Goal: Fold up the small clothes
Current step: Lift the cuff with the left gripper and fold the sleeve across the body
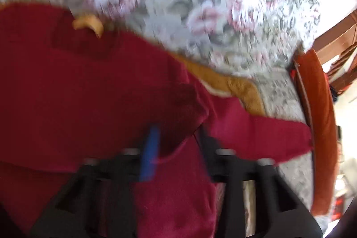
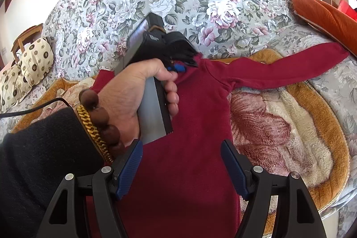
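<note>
Blue pads of my right gripper sit nearest the lens, spread apart with nothing between them, hovering over the lower body of the red top. That top lies flat, front down or up I cannot tell, on the fleece blanket, which covers the flowered sofa. Taking the top as my landmark: one sleeve runs out from its shoulder toward the orange cushion, and the other side is folded in across the body. My left gripper, held in the left hand, is at the top's collar. In the left wrist view it is blurred; the jaws look parted with red cloth lying between them, and I see no pad pressing on it, so I read it as let go.

To do this fold well, I would press the laid-in side flat near the collar, then take the outstretched sleeve near its cuff and carry it across the body, keeping the shoulder seam as the fold line. My right gripper should pin the hem so the top does not slide on the fleece.
</note>
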`<state>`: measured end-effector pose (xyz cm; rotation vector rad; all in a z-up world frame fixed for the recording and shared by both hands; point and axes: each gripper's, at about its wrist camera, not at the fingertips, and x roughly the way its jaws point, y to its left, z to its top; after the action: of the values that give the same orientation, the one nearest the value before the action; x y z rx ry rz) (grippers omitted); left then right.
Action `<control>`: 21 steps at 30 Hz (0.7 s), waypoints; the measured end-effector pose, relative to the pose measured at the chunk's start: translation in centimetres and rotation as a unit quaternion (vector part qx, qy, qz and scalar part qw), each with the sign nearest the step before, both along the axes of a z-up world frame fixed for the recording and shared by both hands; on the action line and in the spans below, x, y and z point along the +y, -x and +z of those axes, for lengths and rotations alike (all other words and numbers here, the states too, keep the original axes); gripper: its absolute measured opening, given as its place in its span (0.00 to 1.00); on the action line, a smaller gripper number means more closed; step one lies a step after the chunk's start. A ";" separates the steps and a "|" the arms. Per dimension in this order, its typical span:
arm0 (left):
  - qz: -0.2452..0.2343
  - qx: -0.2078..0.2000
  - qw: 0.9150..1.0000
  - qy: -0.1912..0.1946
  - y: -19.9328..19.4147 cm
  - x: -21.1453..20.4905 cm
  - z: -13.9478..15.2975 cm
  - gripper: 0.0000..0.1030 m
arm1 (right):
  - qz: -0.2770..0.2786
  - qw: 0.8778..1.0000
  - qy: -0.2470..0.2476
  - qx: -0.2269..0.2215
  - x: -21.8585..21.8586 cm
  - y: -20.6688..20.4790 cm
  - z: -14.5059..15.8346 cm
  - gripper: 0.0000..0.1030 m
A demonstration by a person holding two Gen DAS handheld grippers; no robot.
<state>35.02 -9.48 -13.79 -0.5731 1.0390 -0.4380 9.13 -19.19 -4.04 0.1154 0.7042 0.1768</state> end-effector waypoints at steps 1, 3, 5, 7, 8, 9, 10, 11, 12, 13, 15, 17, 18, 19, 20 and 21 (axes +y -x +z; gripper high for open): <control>-0.008 -0.006 1.000 0.007 0.3 0.0 0.1 0.55 | 0.000 1.000 0.001 0.000 0.0 0.0 0.0 0.68; -0.031 -0.019 0.999 0.009 1.3 -0.1 1.0 0.61 | 0.001 1.000 0.002 0.001 0.1 0.0 -0.1 0.68; -0.051 -0.024 0.998 0.024 2.4 1.2 2.3 0.61 | 0.002 1.000 0.004 0.001 0.1 0.0 -0.1 0.68; -0.033 -0.053 0.998 0.023 3.3 3.9 4.0 0.61 | 0.003 1.000 0.004 0.001 0.0 0.0 -0.1 0.68; -0.012 -0.070 0.997 0.011 3.5 6.1 5.0 0.61 | 0.003 1.000 0.004 0.001 0.0 0.0 -0.1 0.68; 0.019 -0.084 0.996 -0.009 3.7 8.7 5.7 0.61 | 0.003 1.000 0.005 0.001 0.0 0.0 -0.1 0.68; 0.052 -0.092 0.994 -0.032 3.6 11.3 6.1 0.61 | 0.004 1.000 0.006 0.001 0.1 0.0 -0.1 0.68; 0.088 -0.096 0.990 -0.062 3.4 14.2 6.2 0.61 | 0.004 1.000 0.008 0.000 0.1 0.0 -0.1 0.68; 0.120 -0.091 0.985 -0.085 3.2 16.8 6.0 0.60 | 0.004 1.000 0.011 -0.001 0.3 0.1 0.0 0.68; 0.146 -0.076 0.982 -0.098 3.0 19.1 5.5 0.58 | 0.004 1.000 0.013 -0.002 0.3 0.1 0.0 0.68; 0.160 -0.022 0.983 -0.082 2.6 22.6 3.0 0.39 | 0.005 1.000 0.021 -0.002 0.6 0.0 0.0 0.68; 0.157 0.020 0.985 -0.070 2.7 23.8 0.2 0.25 | 0.006 1.000 0.028 -0.002 0.9 0.0 0.0 0.68; 0.151 0.018 0.986 -0.066 3.0 23.8 -0.7 0.21 | 0.007 1.000 0.031 -0.001 0.9 0.0 0.0 0.68; 0.149 0.007 0.987 -0.065 3.4 23.7 -0.8 0.21 | 0.009 0.999 0.034 0.001 1.0 -0.1 0.0 0.68; 0.150 0.000 0.987 -0.064 3.6 23.6 -0.8 0.21 | 0.011 0.999 0.035 0.002 1.1 -0.1 -0.1 0.68; 0.153 -0.001 0.987 -0.058 3.7 23.7 -0.7 0.21 | 0.012 0.999 0.035 0.004 1.1 -0.1 -0.1 0.68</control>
<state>31.35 14.22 -14.46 -0.6156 0.9491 -0.1066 9.26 -18.11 -4.15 0.0416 0.7190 0.1745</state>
